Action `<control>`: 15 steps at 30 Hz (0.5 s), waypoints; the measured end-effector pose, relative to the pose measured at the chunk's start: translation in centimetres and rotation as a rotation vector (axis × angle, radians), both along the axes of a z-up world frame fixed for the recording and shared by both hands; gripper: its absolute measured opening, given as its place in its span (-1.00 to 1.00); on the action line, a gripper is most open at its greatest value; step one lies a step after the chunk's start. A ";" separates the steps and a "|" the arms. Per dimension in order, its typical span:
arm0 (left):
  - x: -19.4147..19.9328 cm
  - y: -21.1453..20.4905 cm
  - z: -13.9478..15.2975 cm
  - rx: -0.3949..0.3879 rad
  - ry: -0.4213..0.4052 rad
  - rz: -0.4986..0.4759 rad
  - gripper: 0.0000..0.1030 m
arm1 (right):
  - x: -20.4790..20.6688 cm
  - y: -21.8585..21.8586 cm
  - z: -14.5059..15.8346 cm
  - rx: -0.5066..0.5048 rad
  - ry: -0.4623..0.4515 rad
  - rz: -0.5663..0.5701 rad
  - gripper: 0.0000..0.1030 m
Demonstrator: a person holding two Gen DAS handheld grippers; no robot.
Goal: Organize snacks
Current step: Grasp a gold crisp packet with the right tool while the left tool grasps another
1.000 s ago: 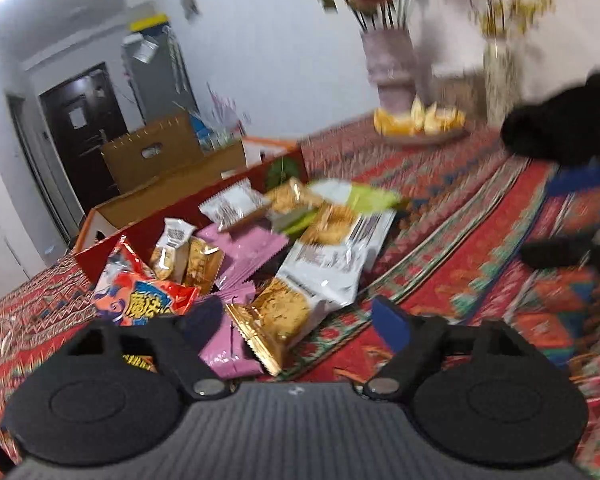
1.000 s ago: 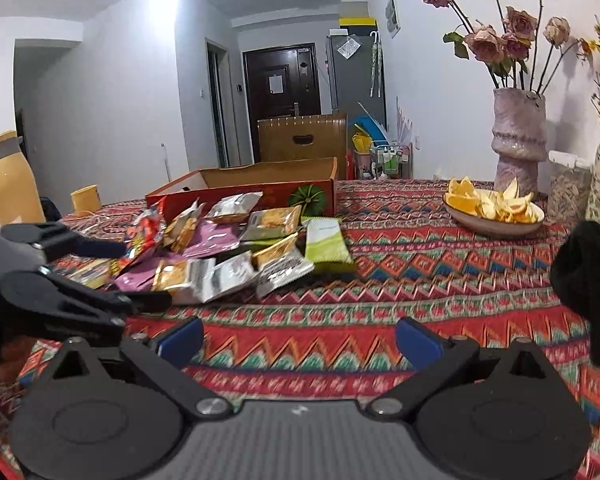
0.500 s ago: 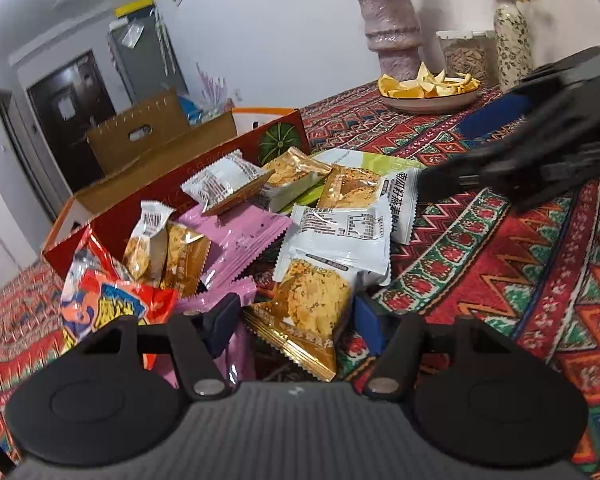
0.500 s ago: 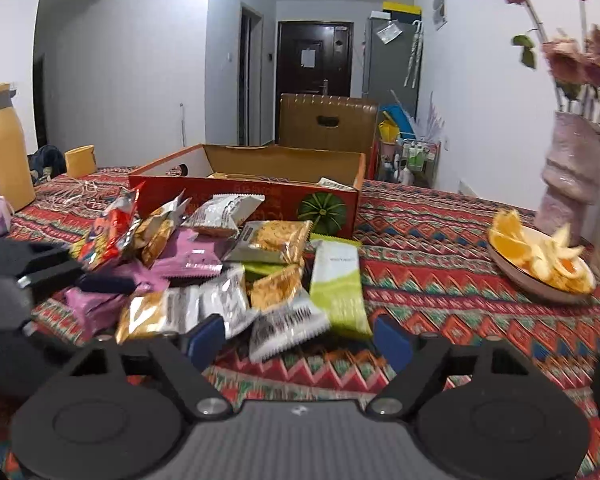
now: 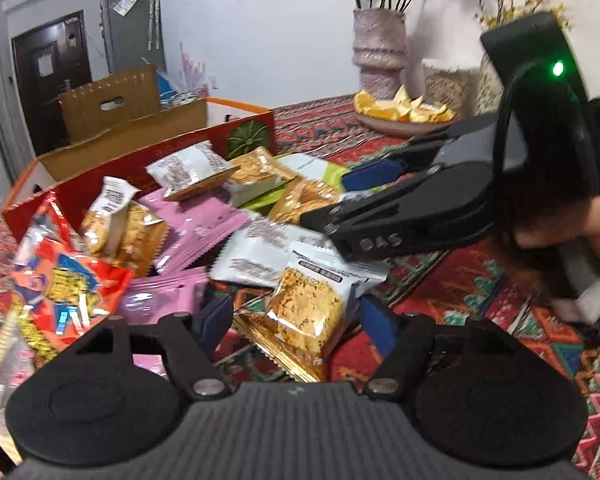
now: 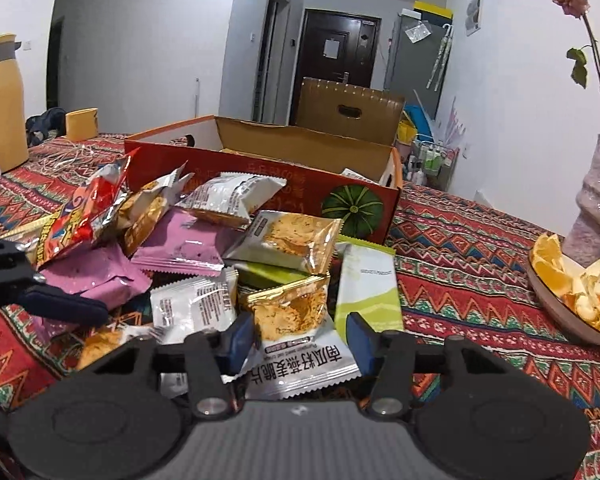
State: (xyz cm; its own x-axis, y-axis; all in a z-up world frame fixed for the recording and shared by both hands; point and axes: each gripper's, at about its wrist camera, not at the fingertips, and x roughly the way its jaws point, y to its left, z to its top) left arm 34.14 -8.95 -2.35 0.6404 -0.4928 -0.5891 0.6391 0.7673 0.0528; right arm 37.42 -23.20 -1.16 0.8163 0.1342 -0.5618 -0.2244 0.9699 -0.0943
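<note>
Right gripper (image 6: pixel 300 336) advanced, jaws closing around "南瓜籽燕麦脆片" packet (image 6: pixel 300 356).

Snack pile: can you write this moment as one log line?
left gripper: opening around cracker packet | right gripper: closing around crisp packet | box: open

Two grippers (image 5: pixel 298 316) – one box (image 6: pixel 260 184) – two vases (image 5: pixel 380 52)

Both grippers are black plastic: the left gripper (image 5: pixel 296 320) and right gripper (image 6: pixel 300 338) carry blue finger pads, silver pivot screws and round discs on a ribbed body. Seen from the left wrist view, the right unit bears raised "DAS" lettering and a lit green indicator.
</note>
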 end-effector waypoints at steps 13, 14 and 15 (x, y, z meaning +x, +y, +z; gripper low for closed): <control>-4.3 -0.1 1.5 0.048 0.003 0.071 -0.13 | -3.6 -0.8 1.2 0.019 -0.016 -0.006 -0.27; -5.0 0.3 1.7 0.039 0.013 0.084 -0.13 | -4.5 -1.1 1.5 0.026 -0.021 -0.024 -0.27; -5.7 0.7 1.8 0.029 0.030 0.103 -0.14 | -5.5 -1.6 1.8 0.045 -0.022 -0.038 -0.27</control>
